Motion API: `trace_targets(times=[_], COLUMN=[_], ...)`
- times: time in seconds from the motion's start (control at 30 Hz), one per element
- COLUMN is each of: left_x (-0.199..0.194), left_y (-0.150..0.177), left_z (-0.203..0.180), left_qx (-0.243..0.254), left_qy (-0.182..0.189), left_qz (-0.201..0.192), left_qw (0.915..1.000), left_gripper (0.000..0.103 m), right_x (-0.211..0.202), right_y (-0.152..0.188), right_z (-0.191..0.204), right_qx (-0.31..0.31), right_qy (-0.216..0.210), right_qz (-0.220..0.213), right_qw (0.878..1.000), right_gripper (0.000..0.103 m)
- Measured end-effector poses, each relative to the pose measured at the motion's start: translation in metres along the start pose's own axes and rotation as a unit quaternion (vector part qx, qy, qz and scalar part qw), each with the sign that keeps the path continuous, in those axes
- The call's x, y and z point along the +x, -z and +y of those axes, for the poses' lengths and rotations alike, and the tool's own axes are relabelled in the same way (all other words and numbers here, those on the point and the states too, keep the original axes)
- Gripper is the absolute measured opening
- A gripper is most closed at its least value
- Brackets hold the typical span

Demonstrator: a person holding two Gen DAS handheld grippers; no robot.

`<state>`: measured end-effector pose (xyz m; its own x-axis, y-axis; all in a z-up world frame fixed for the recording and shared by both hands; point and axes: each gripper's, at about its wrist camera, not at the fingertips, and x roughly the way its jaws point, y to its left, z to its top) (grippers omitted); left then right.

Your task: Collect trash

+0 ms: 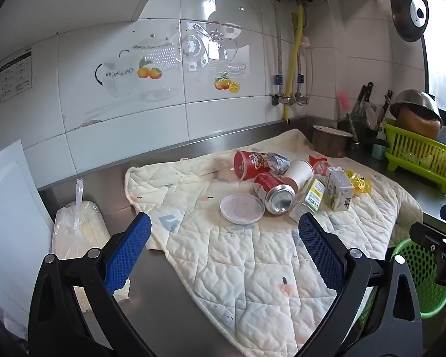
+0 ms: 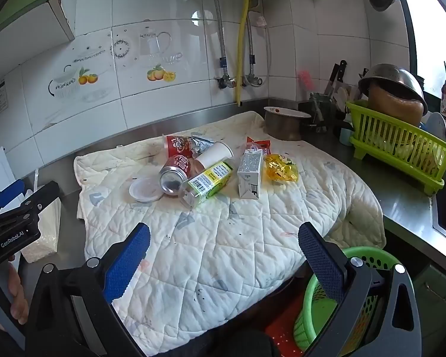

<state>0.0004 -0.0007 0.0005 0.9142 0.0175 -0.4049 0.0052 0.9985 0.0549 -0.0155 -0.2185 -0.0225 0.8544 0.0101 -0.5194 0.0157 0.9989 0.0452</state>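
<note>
I have a quilted cream cloth (image 2: 223, 238) in front of me, soft, diamond-stitched and stained, spread over a brushed steel counter (image 1: 163, 312). The trash sits in one loose pile at about 12 o'clock from my right gripper (image 2: 223, 255) and 1 o'clock from my left gripper (image 1: 223, 247).

Counting the pile: one red aluminium can (image 2: 175, 174) lying on its side with its open top facing me; one round translucent plastic lid (image 2: 145, 190), flat, touching the can at its 9 o'clock; one clear plastic bottle (image 2: 211, 180) with a yellow-green label, lying down; one white paper cup (image 2: 214, 153) tipped over; one red printed paper tub (image 2: 177, 144) on its side; one crumpled foil wrapper (image 2: 202, 142); one small boxy drink carton (image 2: 249, 175), upright; one crinkly yellow wrapper (image 2: 282, 171); one red packet (image 2: 258, 144) behind the carton.

Both grippers hang over the near cloth with their blue textured pads spread wide, nothing between them. A green mesh plastic basket (image 2: 321, 297) stands below the counter edge at 5 o'clock from my right gripper.

The wall is glossy white tile (image 1: 223, 104) with fruit decals. A green slatted dish rack (image 2: 401, 151) stands at 2 o'clock.
</note>
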Motion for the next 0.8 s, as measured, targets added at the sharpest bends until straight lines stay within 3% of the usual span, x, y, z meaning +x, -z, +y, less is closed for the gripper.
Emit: trace_targets(times=[0.17,0.8], left_x=[-0.007,-0.004], left_y=[0.0,-0.002], left_z=[0.004,0.001], left_qx=[-0.004,0.0], left_qy=[0.005,0.008], left_qz=[-0.013,-0.003], left_qw=[0.9999,1.0], left_gripper=[0.098,0.098], right_x=[-0.001,-0.008], right_y=[0.0,-0.003], right_z=[-0.001,-0.001], right_qx=[0.004,0.007], right_qy=[0.0,-0.001], right_qz=[-0.004,-0.006], right_qw=[1.0,1.0], right_gripper=[0.097,0.097])
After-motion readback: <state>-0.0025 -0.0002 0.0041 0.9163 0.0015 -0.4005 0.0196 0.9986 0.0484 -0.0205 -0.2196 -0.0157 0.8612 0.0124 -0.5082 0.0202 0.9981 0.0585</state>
